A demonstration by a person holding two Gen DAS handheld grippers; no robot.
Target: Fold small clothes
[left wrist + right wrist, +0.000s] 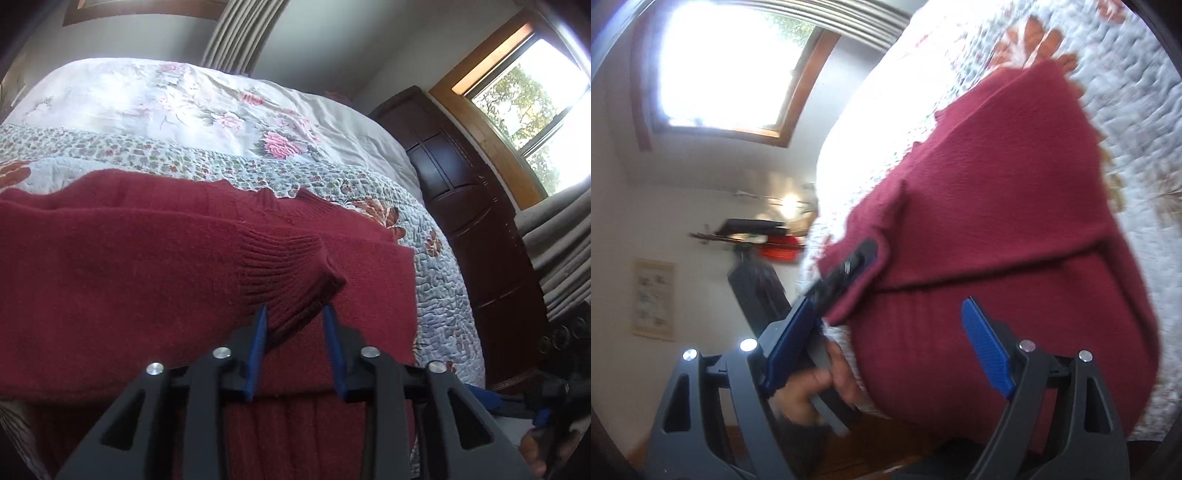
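A dark red knitted sweater lies on the bed, with one sleeve folded across its body. My left gripper is shut on the ribbed sleeve cuff, which fills the gap between the blue fingers and sits slightly above the body. The right wrist view is blurred; there the sweater fills the middle. The left gripper pokes out from under a red fold at its left edge. My right gripper hangs open over the sweater's near part with nothing between its fingers.
A floral quilt and a pale flowered sheet cover the bed. A dark wooden cabinet stands beside the bed under a window. A hand holds the left gripper's handle off the bed edge.
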